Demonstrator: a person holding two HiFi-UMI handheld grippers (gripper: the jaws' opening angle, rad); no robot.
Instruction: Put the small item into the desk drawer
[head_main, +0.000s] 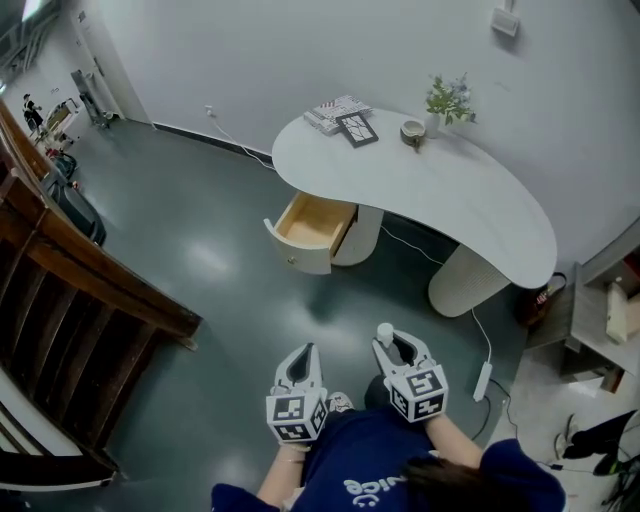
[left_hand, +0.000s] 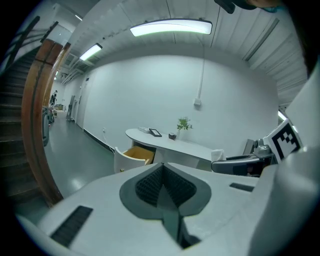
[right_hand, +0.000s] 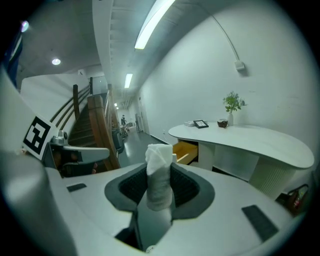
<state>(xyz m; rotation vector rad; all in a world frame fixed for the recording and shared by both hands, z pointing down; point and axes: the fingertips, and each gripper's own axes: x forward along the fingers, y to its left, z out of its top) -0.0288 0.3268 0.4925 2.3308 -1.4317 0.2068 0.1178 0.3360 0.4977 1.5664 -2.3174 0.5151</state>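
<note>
My right gripper (head_main: 385, 340) is shut on a small white wad, the small item (right_hand: 160, 172), which stands upright between its jaws; its tip (head_main: 385, 330) pokes out past them in the head view. My left gripper (head_main: 305, 352) is shut with nothing in it, its jaws pressed together (left_hand: 162, 187). Both are held close to my body, well short of the desk. The white curved desk (head_main: 470, 205) stands ahead, and its wooden drawer (head_main: 312, 222) is pulled open on the left side, empty inside; the drawer (right_hand: 185, 151) also shows just beyond the item.
On the desk top lie a picture frame (head_main: 357, 128), a stack of papers (head_main: 332, 110), a small cup (head_main: 412, 131) and a potted plant (head_main: 447, 100). A wooden stair railing (head_main: 90, 290) runs along the left. A power strip (head_main: 483, 381) and cable lie on the floor at right.
</note>
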